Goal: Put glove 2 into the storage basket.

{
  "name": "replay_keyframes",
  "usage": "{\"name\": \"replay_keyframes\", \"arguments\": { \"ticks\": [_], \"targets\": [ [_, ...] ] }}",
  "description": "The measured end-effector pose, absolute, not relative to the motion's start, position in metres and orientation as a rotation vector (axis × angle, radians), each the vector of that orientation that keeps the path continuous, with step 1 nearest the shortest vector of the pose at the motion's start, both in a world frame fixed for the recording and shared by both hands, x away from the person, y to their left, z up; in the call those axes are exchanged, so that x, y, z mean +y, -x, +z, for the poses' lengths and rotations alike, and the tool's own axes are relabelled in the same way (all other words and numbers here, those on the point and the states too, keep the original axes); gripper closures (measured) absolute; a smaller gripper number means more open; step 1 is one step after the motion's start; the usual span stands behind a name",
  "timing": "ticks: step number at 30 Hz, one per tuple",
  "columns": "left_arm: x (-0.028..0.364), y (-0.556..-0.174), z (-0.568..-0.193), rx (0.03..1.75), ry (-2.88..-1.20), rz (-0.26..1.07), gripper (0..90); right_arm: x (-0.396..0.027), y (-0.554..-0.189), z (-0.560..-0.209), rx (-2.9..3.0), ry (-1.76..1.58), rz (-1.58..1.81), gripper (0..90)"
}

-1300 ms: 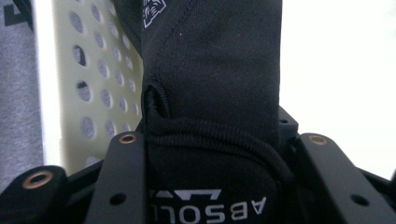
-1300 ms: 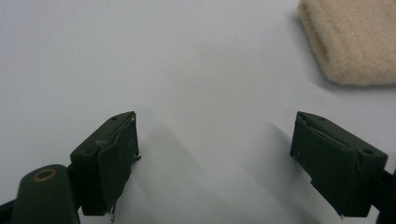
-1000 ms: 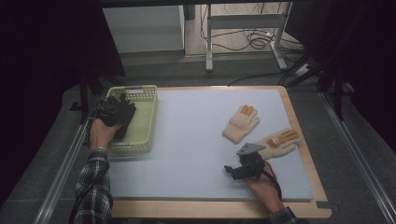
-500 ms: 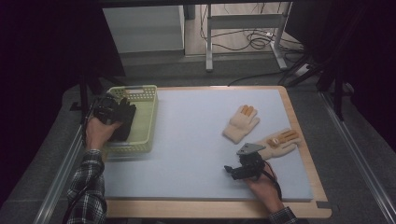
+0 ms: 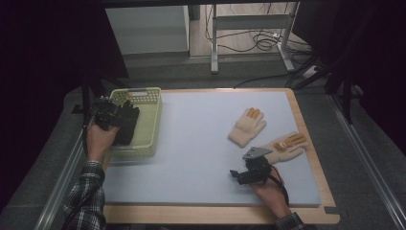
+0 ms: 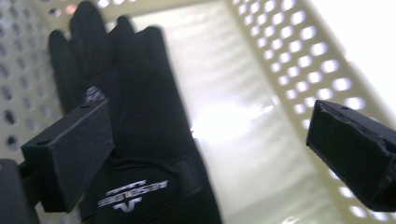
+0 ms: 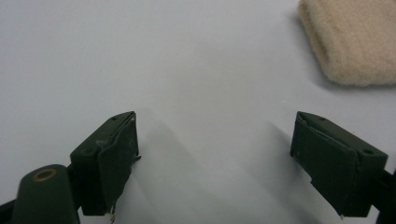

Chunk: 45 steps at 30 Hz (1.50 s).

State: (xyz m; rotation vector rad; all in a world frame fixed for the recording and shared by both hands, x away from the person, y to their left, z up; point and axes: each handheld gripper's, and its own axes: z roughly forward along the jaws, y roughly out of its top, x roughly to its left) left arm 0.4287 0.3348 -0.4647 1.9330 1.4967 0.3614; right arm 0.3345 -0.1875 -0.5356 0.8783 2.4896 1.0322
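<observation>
Two tools are in hand. The left tool (image 5: 111, 116) hangs over the near left part of a pale yellow perforated plastic basket (image 5: 148, 125); its jaws have just been opening and now stand wide apart with nothing pressed between them. Below and just beyond its jaws, a black fabric glove with a white logo on the cuff (image 6: 140, 121) lies flat on the basket floor, nearer the left jaw than the right, its fingers pointing away from the tool.

The right tool (image 5: 243, 173) sits low over the pale blue desk (image 5: 191, 139), jaws spread wide and empty. Just behind it lies a beige knitted glove with orange fingertips (image 5: 283, 148); a second beige knitted glove (image 5: 247, 126) lies farther off, ahead and slightly left.
</observation>
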Motion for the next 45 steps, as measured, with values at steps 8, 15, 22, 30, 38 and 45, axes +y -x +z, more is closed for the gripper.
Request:
{"name": "replay_keyframes", "arguments": {
  "ticks": [8,15,22,30,38,45],
  "targets": [
    [0.320,-0.414,-0.454,1.354,-1.928,0.400,0.0,-0.188,-0.334,-0.536,2.490,-0.878,1.031,14.9],
    [0.299,-0.400,-0.445,1.214,-1.951,0.426,0.0,-0.188,-0.334,-0.536,2.490,-0.878,1.030,14.9],
    [0.277,-0.389,-0.438,1.112,-1.955,0.416,0.0,-0.188,-0.334,-0.536,2.490,-0.879,1.031,14.9],
    [0.248,-0.377,-0.431,0.995,-1.984,0.415,0.0,-0.188,-0.334,-0.536,2.491,-0.878,1.030,14.9],
    [0.216,-0.361,-0.429,0.868,-1.996,0.387,0.0,-0.188,-0.334,-0.536,2.490,-0.877,1.030,14.9],
    [0.187,-0.343,-0.435,0.769,-2.035,0.381,0.0,-0.187,-0.334,-0.536,2.489,-0.878,1.031,14.9]
  ]
}}
